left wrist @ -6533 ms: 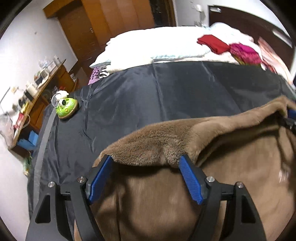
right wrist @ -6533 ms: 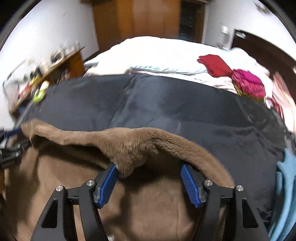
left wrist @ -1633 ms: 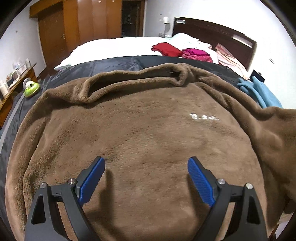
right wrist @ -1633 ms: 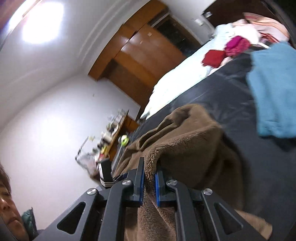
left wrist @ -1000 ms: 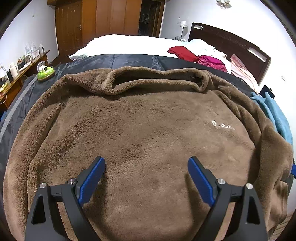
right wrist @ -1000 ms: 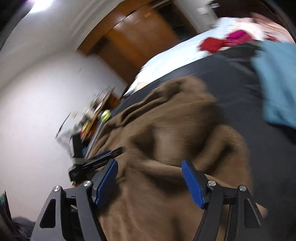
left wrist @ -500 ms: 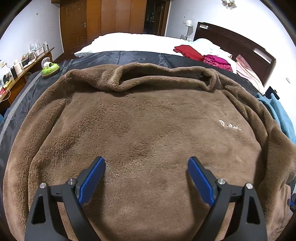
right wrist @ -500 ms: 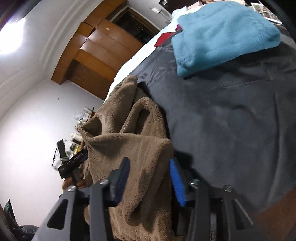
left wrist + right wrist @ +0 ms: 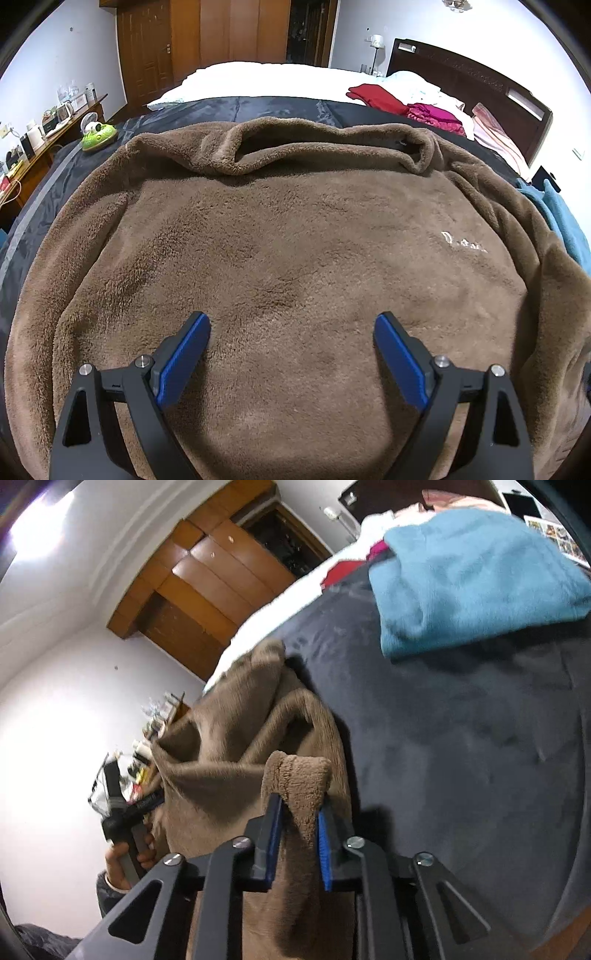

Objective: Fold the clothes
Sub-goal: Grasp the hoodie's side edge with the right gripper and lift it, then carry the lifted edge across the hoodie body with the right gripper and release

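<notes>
Now the fuzzy brown fleece sweatshirt (image 9: 288, 236) lies spread flat on the dark grey bed cover (image 9: 480, 738), its collar pointing away toward the white bedding (image 9: 273, 79). Above it, the left gripper (image 9: 291, 354) hovers with jaws wide apart and empty. The right gripper (image 9: 297, 840) has its jaws clamped on a fold at the sweatshirt's right edge, near the folded blue towel (image 9: 472, 576).

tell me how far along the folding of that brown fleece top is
Early on. Done: the brown fleece top lies spread front up on the dark bedspread, neckline away from the camera. In hand: the right gripper has its jaws shut on a bunched fold at the top's right edge, while the left gripper hovers open over the body. Left: every fold; none shows yet.
</notes>
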The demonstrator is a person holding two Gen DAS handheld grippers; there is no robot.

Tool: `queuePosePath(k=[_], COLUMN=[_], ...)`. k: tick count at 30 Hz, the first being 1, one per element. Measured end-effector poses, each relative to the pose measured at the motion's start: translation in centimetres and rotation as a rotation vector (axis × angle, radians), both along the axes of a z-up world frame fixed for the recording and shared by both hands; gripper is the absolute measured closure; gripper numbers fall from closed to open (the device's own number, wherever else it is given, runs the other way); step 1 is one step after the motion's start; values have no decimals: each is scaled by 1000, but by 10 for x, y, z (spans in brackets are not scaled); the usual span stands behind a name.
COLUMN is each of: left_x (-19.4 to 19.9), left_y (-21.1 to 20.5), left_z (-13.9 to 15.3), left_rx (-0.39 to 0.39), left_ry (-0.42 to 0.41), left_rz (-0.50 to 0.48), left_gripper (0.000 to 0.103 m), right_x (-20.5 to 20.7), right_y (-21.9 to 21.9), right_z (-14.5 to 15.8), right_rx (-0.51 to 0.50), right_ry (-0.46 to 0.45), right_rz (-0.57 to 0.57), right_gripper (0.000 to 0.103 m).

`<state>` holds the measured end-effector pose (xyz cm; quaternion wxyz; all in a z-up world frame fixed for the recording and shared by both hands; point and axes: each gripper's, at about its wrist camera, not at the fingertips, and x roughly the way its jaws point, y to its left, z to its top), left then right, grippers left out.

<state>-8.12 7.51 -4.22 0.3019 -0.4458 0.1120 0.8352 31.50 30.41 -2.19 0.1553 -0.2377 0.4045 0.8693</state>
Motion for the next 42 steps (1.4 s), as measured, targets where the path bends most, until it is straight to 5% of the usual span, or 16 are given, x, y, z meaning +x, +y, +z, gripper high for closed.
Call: queuePosePath(k=[12,29,34,42], left_x=[-1,-1,1,3], left_y=[0,-1,-1,-5], left_z=[-3,-3,1,9], left_rx=[-12,-3,14,54], left_ry=[2,-7,-6,-5], left_rz=[6,4,-8,-11], left_gripper=[10,10,10,10], right_x=[36,90,66,-26], right_y=[40,64,59,17], right_z=[113,256,259,240], right_rx=[257,614,603,593], right_ry=[104,102,82,85], right_rz=[-195,-715,-673,-395], right_gripper=[88,89,89,89])
